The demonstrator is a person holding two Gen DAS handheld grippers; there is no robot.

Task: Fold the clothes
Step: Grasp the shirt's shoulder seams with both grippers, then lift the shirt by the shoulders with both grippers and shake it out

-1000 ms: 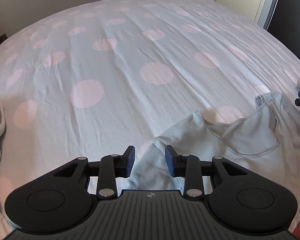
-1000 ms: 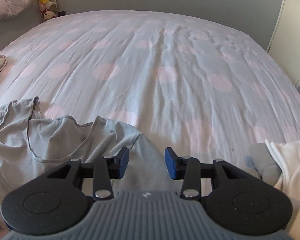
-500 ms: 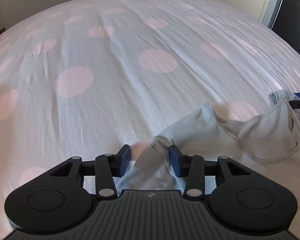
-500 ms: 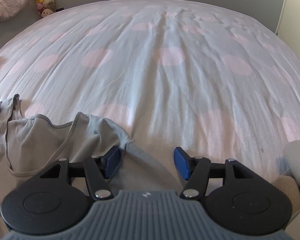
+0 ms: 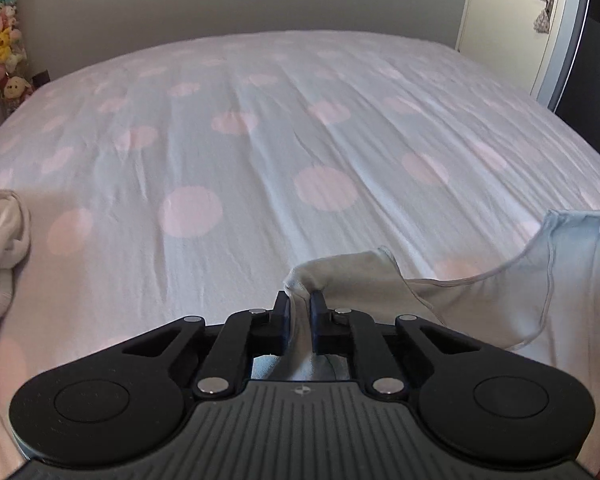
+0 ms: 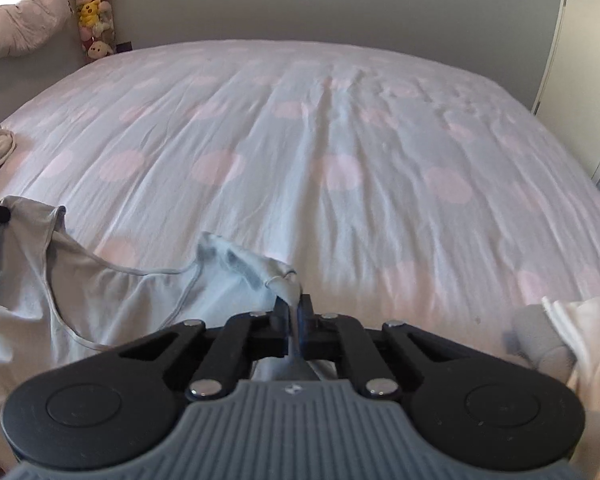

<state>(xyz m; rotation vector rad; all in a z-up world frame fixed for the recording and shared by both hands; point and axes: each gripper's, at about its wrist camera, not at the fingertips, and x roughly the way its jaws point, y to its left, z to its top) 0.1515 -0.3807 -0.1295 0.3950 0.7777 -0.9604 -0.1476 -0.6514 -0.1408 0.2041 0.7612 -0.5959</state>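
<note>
We've got the top (image 5: 480, 300) pinched at both shoulders over the bed (image 5: 260, 152), left gripper (image 5: 299, 312) closing on fabric, right gripper (image 6: 295, 312) clamped, so we should lift evenly and keep it taut.

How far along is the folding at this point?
Barely started. In hand: the left hand-held gripper and right hand-held gripper each pinch a shoulder of the light grey cotton top. Left: every fold, plus the crumpled cream garment. Nothing lies folded.
</note>
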